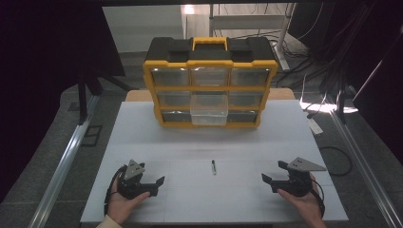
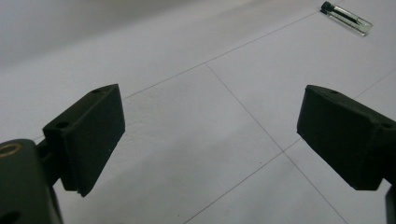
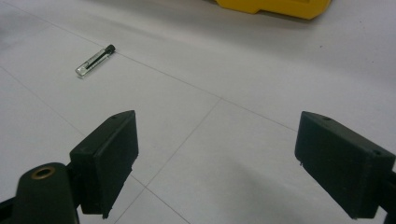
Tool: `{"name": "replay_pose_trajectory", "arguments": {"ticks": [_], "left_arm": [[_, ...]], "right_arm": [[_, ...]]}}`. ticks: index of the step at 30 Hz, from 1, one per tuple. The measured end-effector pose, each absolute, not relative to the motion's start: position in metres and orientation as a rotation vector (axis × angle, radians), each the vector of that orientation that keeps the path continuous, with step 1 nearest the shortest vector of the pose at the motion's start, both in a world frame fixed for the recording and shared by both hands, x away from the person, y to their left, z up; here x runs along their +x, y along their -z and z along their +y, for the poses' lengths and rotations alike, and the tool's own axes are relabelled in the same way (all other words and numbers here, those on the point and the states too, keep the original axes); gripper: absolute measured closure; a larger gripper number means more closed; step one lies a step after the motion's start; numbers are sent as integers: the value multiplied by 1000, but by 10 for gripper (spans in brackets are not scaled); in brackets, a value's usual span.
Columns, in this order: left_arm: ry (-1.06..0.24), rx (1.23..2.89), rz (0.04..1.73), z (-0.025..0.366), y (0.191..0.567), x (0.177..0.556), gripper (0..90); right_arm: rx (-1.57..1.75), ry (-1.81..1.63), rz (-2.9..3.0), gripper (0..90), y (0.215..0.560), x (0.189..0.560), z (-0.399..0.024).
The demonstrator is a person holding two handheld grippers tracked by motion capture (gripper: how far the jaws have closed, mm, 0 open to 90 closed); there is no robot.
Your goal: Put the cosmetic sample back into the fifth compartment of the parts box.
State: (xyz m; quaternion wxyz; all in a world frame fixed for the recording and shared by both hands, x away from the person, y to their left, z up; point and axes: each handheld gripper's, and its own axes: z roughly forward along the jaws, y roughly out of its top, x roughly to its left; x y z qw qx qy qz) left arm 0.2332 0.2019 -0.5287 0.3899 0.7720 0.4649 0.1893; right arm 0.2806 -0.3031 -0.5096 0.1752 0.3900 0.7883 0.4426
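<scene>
A small clear vial with a black cap lies on the white table between my two hands; it also lies far off at the top right in the left gripper view and at the upper left in the right gripper view. My left gripper rests low at the near left, open, nothing between its jaws. My right gripper sits at the near right, open and empty too. Both point inward toward the vial, well short of it.
A yellow and black organizer case with clear drawers stands at the back of the table; its lower middle drawer is pulled out. Its yellow base edges the right gripper view. Cables lie on the floor to the right.
</scene>
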Motion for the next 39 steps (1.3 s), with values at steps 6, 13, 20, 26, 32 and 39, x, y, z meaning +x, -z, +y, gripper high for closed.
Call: {"name": "replay_pose_trajectory", "arguments": {"ticks": [6, 13, 20, 26, 32, 39], "left_arm": [[-486, 1970, 1176, 198, 528, 234, 84], [-484, 1980, 1162, 197, 529, 233, 85], [-479, 1972, 1162, 200, 528, 231, 86], [-479, 1984, 1139, 197, 527, 230, 85], [-470, 1989, 1130, 196, 528, 231, 86], [-466, 1989, 1123, 198, 528, 232, 86]], "right_arm": [[1113, -1255, 2222, 136, 508, 279, -305], [1148, -1239, 2214, 140, 510, 283, -308], [1134, -1216, 2227, 145, 509, 278, -305], [1128, -1214, 2222, 145, 508, 276, -306], [1115, -1209, 2233, 144, 508, 274, -306], [1123, -1199, 2240, 144, 510, 275, -305]]}}
